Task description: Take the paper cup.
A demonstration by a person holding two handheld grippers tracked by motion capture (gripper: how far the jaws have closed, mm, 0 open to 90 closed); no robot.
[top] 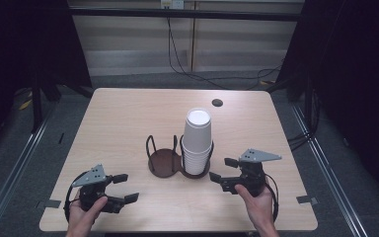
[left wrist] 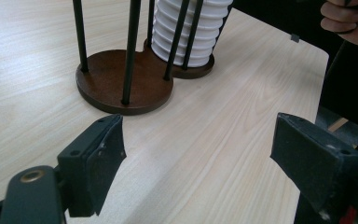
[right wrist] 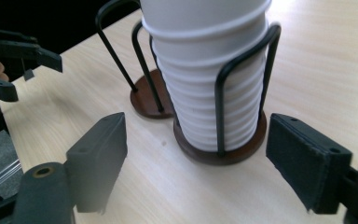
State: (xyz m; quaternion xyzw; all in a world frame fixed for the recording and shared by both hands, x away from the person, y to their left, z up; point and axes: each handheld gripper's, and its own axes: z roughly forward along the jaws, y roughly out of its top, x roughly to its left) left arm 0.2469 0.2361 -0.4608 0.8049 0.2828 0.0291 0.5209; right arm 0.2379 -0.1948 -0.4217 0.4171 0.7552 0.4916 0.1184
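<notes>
Right gripper view: cup stack (right wrist: 205, 74) stands just ahead, seemingly untouched, between empty, parted jaws.

A rectangular table (top: 128, 113) with a pale, wood-grain top and rounded corners carries one thing directly — a dark brown wooden cup holder (top: 164, 163) with two round base discs and thin black wire uprights. Its base sits flat on the top, just ahead of the black fingers (right wrist: 100, 154) in the right gripper view, and a little farther ahead of the black fingers (left wrist: 98, 158) in the left gripper view. A small, dark, round hole (top: 217, 102) marks the far side of the top — well beyond all the fingers.
</notes>
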